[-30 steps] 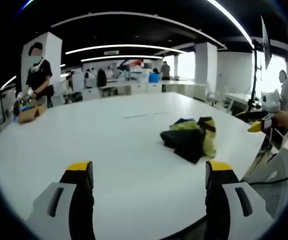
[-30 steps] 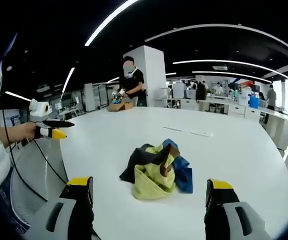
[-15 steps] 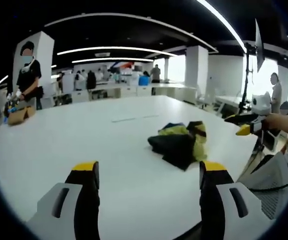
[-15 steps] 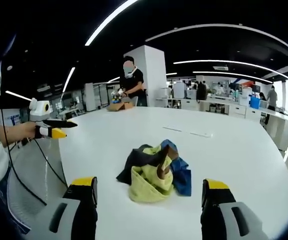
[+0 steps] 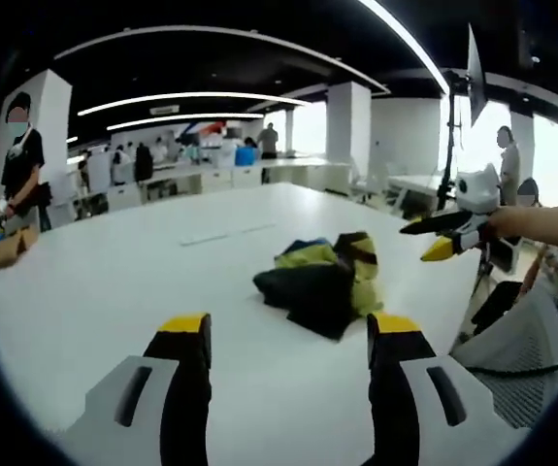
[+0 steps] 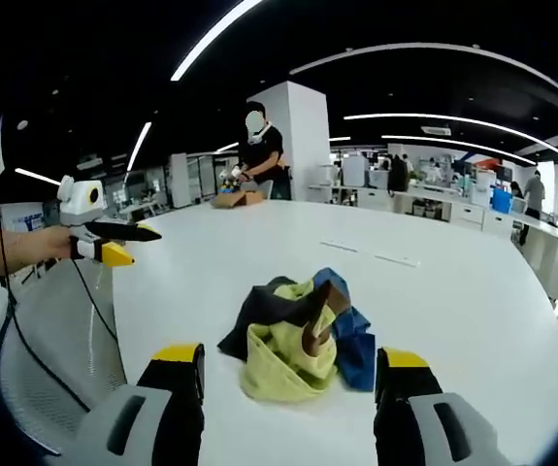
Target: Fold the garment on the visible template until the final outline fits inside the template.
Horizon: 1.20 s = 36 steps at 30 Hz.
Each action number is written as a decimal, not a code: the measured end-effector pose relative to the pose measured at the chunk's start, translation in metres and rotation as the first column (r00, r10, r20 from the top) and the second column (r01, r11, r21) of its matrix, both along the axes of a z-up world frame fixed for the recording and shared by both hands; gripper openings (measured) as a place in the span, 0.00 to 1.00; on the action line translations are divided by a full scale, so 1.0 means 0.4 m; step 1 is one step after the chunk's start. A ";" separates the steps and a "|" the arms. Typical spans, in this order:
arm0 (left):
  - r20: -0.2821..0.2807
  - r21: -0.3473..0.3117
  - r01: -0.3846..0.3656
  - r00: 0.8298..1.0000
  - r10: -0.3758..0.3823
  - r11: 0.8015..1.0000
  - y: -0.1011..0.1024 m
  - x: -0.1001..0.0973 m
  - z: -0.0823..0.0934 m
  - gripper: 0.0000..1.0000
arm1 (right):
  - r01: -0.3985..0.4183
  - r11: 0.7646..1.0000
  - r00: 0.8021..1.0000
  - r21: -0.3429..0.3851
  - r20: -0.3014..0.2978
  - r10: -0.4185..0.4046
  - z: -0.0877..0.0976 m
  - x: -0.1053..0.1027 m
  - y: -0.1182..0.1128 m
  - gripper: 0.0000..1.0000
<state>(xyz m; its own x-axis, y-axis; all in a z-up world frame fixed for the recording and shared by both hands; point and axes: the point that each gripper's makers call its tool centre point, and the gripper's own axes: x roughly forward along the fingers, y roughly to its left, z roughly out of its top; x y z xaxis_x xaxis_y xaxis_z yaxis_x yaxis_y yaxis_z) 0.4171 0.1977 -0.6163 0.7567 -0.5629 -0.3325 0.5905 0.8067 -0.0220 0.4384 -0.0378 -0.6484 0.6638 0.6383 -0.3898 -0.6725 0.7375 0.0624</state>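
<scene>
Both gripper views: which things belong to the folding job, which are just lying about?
Job:
- crumpled yellow, blue and dark garment, unfolded
- white table under it
- left gripper, jaws apart
- right gripper, jaws apart

Lying about:
- brown cardboard box at the far edge
- person in black behind it
- grey mesh chair

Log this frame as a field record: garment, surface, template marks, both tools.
garment: crumpled heap, yellow, dark and blue cloth, unfolded
surface: white table
template marks: thin lines on the table beyond the garment
left tool: jaws open, empty, short of the garment
right tool: jaws open, empty, garment between the tips in view
contact: none visible
bystander: person at the far table edge
</scene>
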 end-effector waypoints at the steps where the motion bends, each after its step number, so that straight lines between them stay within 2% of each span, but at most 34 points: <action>1: -0.002 -0.001 0.010 1.000 -0.010 1.000 -0.007 0.002 -0.002 0.59 | -0.003 1.000 1.000 0.003 -0.005 0.003 -0.003 0.006 0.005 0.66; 6: -0.014 0.010 0.050 0.999 -0.050 0.999 -0.042 0.022 -0.016 0.53 | -0.015 1.000 1.000 0.020 -0.011 0.015 -0.011 0.031 0.023 0.62; 12: -0.016 -0.042 0.071 0.997 -0.072 0.997 -0.082 0.048 -0.019 0.47 | -0.031 0.999 0.999 0.026 -0.023 0.031 -0.029 0.050 0.037 0.57; 14: -0.010 -0.035 0.083 0.996 -0.084 0.996 -0.096 0.057 -0.026 0.43 | -0.027 0.999 0.999 0.028 -0.030 0.027 -0.036 0.058 0.039 0.56; 20: -0.011 -0.027 0.132 0.991 -0.132 0.991 -0.141 0.076 -0.043 0.38 | -0.017 1.000 0.999 0.026 -0.040 0.018 -0.056 0.076 0.037 0.48; 23: -0.008 0.001 0.170 0.985 -0.170 0.985 -0.169 0.079 -0.056 0.35 | -0.003 1.000 0.999 0.027 -0.046 0.004 -0.067 0.087 0.032 0.44; 27: -0.027 0.019 0.211 0.977 -0.210 0.977 -0.198 0.083 -0.079 0.32 | 0.011 0.999 0.998 0.039 -0.059 -0.009 -0.080 0.100 0.030 0.39; 34: -0.049 0.015 0.235 0.971 -0.234 0.972 -0.236 0.098 -0.113 0.24 | 0.013 0.999 0.998 0.037 -0.069 -0.010 -0.099 0.115 0.035 0.34; 36: -0.057 0.023 0.246 0.968 -0.245 0.969 -0.250 0.100 -0.128 0.24 | 0.013 0.999 0.997 0.037 -0.070 -0.011 -0.102 0.119 0.036 0.33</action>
